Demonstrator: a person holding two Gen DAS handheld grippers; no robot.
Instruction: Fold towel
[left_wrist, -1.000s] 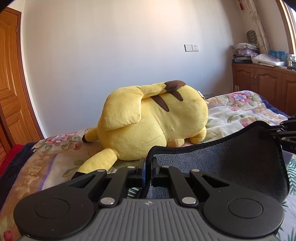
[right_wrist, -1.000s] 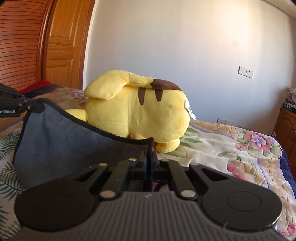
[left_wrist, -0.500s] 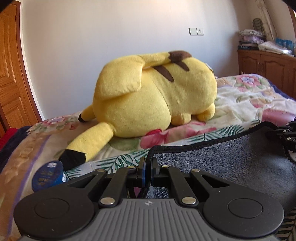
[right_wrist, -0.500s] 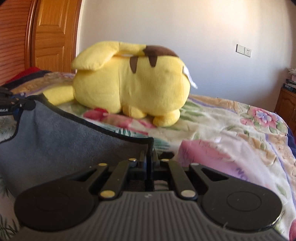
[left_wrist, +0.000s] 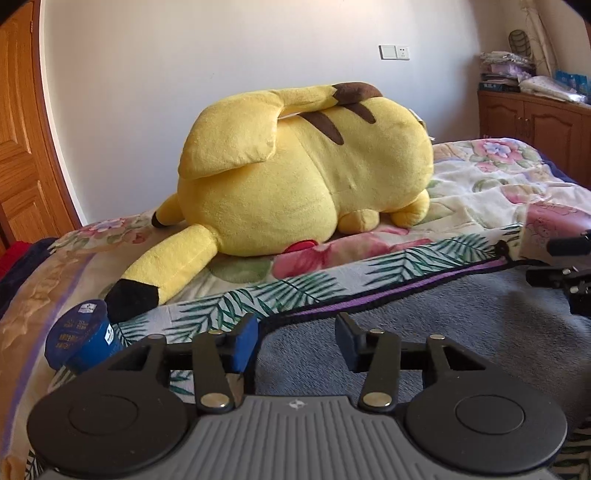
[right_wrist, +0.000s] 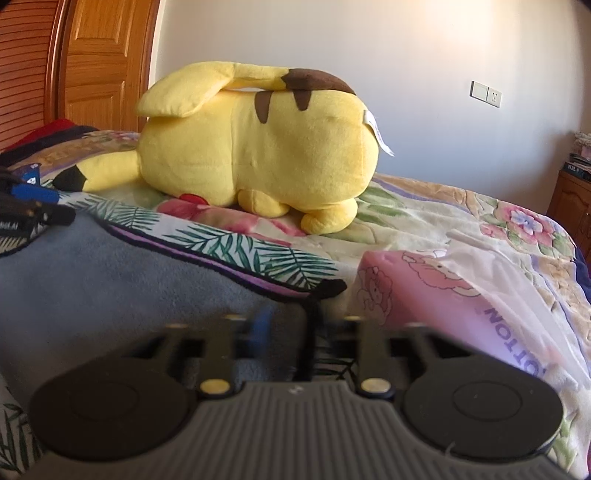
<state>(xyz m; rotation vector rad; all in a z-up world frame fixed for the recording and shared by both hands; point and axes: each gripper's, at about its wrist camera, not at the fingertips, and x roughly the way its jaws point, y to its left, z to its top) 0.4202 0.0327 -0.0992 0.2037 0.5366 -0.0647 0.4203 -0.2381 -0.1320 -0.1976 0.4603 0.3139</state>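
Note:
The grey-blue towel (left_wrist: 461, 317) with a black and purple edge lies flat on the bed, folded over itself; it also shows in the right wrist view (right_wrist: 110, 280). My left gripper (left_wrist: 295, 338) is open just above the towel's far left corner and holds nothing. My right gripper (right_wrist: 306, 328) is blurred, its jaws apart over the towel's far right corner (right_wrist: 328, 288). The right gripper also shows at the right edge of the left wrist view (left_wrist: 565, 273), and the left gripper at the left edge of the right wrist view (right_wrist: 33, 214).
A big yellow plush toy (left_wrist: 306, 177) lies on the floral bedspread (left_wrist: 480, 184) just beyond the towel. A blue cup (left_wrist: 81, 339) lies by the left gripper. A pink packet in plastic (right_wrist: 461, 295) lies right of the towel. Wooden door at left, cabinet (left_wrist: 535, 122) at right.
Both grippers lowered the towel's held edge down onto the bed and opened, letting go of the corners. The towel now lies flat.

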